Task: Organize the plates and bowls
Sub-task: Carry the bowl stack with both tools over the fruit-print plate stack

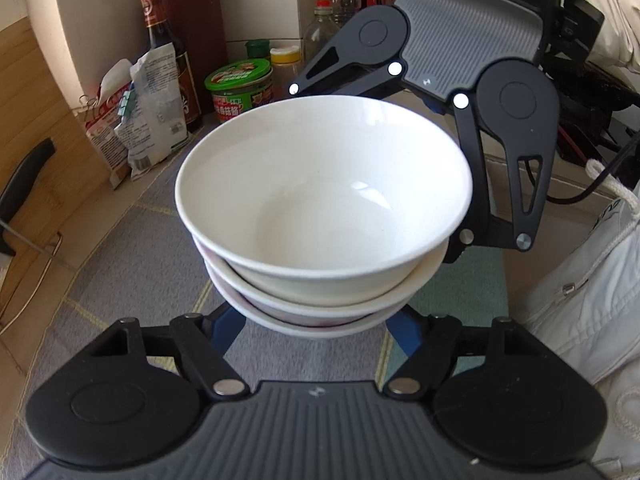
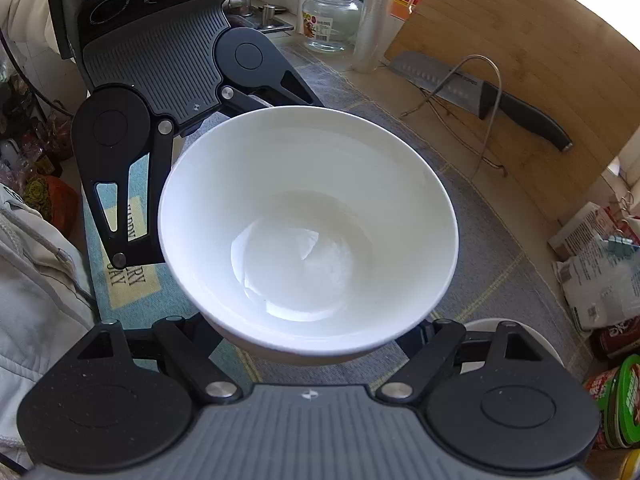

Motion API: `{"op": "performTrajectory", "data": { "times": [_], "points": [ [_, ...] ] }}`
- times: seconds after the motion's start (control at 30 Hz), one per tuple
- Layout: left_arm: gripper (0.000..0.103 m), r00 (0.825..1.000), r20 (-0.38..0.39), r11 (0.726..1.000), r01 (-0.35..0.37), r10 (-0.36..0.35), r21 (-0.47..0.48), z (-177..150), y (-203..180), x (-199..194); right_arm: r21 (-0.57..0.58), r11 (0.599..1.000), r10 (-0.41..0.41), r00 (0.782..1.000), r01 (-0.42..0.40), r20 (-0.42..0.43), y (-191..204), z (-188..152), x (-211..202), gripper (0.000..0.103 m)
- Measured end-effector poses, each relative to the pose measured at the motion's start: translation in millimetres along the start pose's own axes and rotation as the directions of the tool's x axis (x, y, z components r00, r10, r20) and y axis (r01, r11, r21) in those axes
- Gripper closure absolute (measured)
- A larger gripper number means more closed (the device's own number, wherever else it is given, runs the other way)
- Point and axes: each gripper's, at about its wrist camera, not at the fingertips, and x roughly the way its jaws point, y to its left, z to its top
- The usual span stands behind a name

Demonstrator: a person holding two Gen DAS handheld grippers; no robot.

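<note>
Holding the stack of bowls (image 1: 320, 248) from two opposite sides, your two grippers face each other across it. In the left wrist view, the blue fingers (image 1: 226, 330) of your left gripper (image 1: 316, 332) reach under the near side of the stack and press against the lowest bowl, so the jaws stand partly spread and grip the stack. In the same view your right gripper (image 1: 452, 240) comes from the far side, with one black arm beside the right rim; its fingertips are hidden behind the bowls. In the right wrist view, the right gripper (image 2: 316, 344) has the stack (image 2: 308, 232) between its jaws, but the rim of the top bowl covers the pads, so you cannot see the contact itself; the jaws stand wide on each side of the bowls. At least three white bowls are nested, and the top one is empty and clean inside. The stack appears lifted above the grey placemat (image 1: 120, 264), not resting on it. Behind it, in the left wrist view, stand a green-lidded tub (image 1: 240, 88), a dark sauce bottle (image 1: 168, 52) and paper bags (image 1: 148, 120). In the right wrist view a knife (image 2: 480, 92) lies against a wooden cutting board (image 2: 520, 60), near a glass jar (image 2: 330, 16). A white sleeve (image 1: 592, 280) shows at the right edge of the left wrist view.
</note>
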Motion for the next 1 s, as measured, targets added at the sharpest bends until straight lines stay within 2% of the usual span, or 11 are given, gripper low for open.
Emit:
{"op": "performTrajectory", "data": {
  "times": [0.43,1.0],
  "points": [
    [0.027,0.999,0.037,0.998,0.008,-0.010,0.069,56.8,-0.4,60.6,0.041,0.997,-0.067,0.998,0.067,-0.003,-53.1,-54.8,-30.5,0.014],
    [0.027,0.999,0.034,0.997,0.035,-0.038,0.076,88.0,15.0,119.5,0.067,0.993,-0.094,0.994,0.098,-0.048,-106.3,-89.2,-18.5,0.014]
  ]
}}
